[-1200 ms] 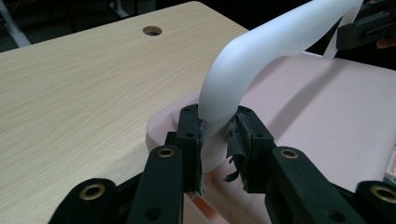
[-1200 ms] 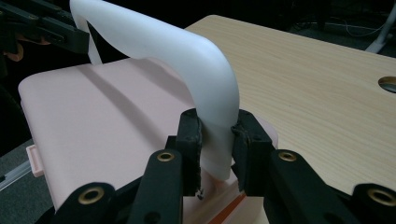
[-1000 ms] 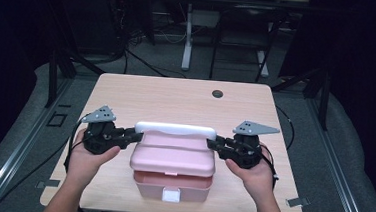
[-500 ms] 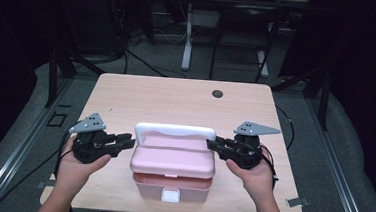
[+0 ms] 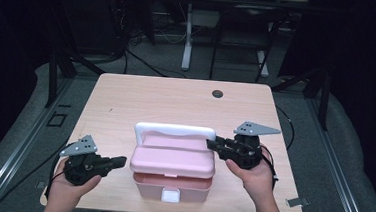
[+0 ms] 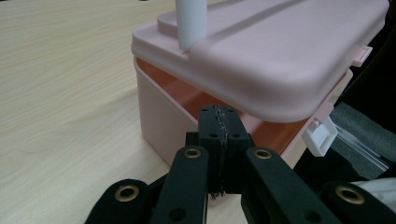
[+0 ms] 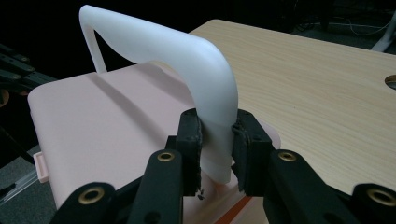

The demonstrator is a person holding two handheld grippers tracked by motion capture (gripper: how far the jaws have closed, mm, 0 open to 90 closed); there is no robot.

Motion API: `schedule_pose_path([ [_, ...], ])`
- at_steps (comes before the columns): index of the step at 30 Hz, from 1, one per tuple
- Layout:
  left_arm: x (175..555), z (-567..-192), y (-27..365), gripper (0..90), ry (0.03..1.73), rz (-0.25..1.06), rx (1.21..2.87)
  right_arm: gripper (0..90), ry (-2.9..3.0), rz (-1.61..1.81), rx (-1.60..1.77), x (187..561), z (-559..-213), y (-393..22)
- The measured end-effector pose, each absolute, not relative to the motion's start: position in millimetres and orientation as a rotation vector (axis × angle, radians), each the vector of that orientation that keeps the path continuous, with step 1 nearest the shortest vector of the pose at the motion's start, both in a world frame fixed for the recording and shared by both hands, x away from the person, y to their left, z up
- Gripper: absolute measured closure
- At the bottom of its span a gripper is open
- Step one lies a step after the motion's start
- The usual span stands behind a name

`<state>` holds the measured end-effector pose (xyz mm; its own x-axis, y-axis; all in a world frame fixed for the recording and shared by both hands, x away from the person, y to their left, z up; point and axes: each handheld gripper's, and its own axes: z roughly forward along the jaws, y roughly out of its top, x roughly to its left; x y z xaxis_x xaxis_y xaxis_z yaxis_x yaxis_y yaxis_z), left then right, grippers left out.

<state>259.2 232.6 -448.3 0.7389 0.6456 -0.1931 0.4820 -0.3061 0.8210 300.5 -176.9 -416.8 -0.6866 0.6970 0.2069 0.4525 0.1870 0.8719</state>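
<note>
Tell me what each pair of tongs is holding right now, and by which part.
The right tongs grip the pink box's white handle at its lower end. The left tongs are shut on nothing, beside the box.

We have a pale wooden table (image 5: pixel 126 101) under us, a pink box (image 5: pixel 172 184) sitting on its near half with the lid raised, a small dark round hole (image 5: pixel 218 93) near our far edge, woodgrain elsewhere

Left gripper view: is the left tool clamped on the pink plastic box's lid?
No, the left tool has its jaws shut on nothing, just short of the pink plastic box.
</note>
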Motion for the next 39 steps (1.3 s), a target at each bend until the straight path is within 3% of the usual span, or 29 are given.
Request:
schedule_pose_path([
  [39,261,-459,188,89.5,0.753,0.153,2.074,72.2,2.229,1.513,1.124,301,-419,-180],
])
